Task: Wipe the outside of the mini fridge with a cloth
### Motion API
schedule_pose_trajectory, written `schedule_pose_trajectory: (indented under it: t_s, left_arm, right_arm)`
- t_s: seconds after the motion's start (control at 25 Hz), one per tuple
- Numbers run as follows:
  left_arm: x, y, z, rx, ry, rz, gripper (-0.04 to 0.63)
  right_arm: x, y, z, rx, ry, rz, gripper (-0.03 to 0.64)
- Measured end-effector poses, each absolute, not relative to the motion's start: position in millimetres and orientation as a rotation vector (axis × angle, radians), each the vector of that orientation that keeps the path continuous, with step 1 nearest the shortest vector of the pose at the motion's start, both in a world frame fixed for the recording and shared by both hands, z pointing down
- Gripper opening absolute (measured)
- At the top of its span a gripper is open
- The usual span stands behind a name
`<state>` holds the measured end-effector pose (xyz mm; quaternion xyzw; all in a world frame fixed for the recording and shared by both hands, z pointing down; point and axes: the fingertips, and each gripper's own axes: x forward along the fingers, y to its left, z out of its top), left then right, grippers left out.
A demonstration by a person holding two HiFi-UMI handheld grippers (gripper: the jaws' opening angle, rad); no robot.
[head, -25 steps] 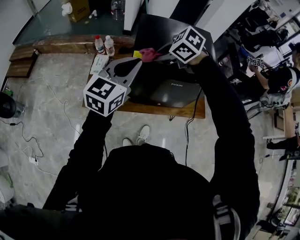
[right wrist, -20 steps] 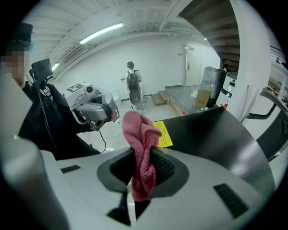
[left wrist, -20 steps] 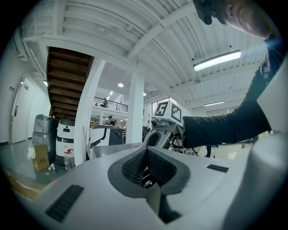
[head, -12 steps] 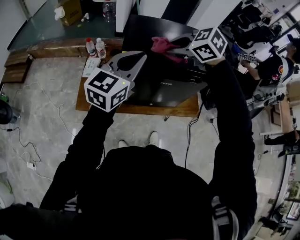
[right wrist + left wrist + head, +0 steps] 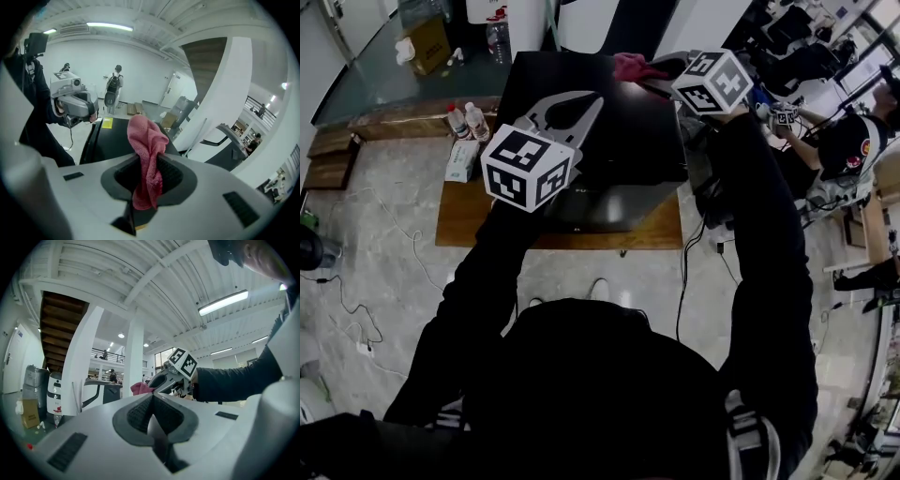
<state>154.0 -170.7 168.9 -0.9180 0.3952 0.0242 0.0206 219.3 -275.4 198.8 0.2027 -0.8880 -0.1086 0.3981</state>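
Note:
The black mini fridge (image 5: 623, 141) stands on a low wooden table (image 5: 469, 220), seen from above in the head view. My right gripper (image 5: 654, 69) is shut on a pink cloth (image 5: 630, 66) and holds it at the far edge of the fridge top. In the right gripper view the pink cloth (image 5: 147, 154) hangs bunched between the jaws, with the fridge top (image 5: 112, 138) and its yellow sticker (image 5: 107, 123) beyond. My left gripper (image 5: 597, 97) hovers over the left part of the fridge top. Its pads (image 5: 140, 411) meet with nothing between them.
Two water bottles (image 5: 467, 117) and a tissue pack (image 5: 461, 159) sit on the table left of the fridge. A cardboard box (image 5: 427, 42) lies further back. Cables run across the floor (image 5: 375, 281). People (image 5: 853, 141) sit at desks on the right.
Both grippers have moved further over the fridge. The right one has carried the cloth from the near part of the top to its far edge; the left one now hangs above the top.

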Motion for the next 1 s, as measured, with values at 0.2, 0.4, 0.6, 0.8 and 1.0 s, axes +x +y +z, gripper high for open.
schedule_pose_trajectory:
  t_s: [0.2,0.4,0.6,0.8,1.0]
  left_arm:
    - [194.3,-206.7,173.4,-2.841,1.324,0.062,0.006]
    - [230.1,-251.5,176.9,-2.818,1.404,0.008,0.006]
    - [230.6,-283.9,198.5,-2.770,1.553,-0.047,0.006]
    - [232.9,-302.4,215.3,-2.775,1.631,-0.041,0.006]
    - [225.4,-304.4,223.0,-2.751,1.686,-0.013,0.006]
  right_arm:
    - [247.8,-329.7,205.8,0.570,-2.244,-0.355,0.082]
    - [263.7,-396.8,220.5,0.580,-2.270,-0.349,0.082]
    - [251.6,-444.7,261.7,0.530,-2.223,-0.386,0.082]
    - [247.0,-476.4,299.6,0.458,-2.195,-0.342,0.082]
    - [240.6,-486.2,318.9,0.375,-2.236,-0.129,0.081]
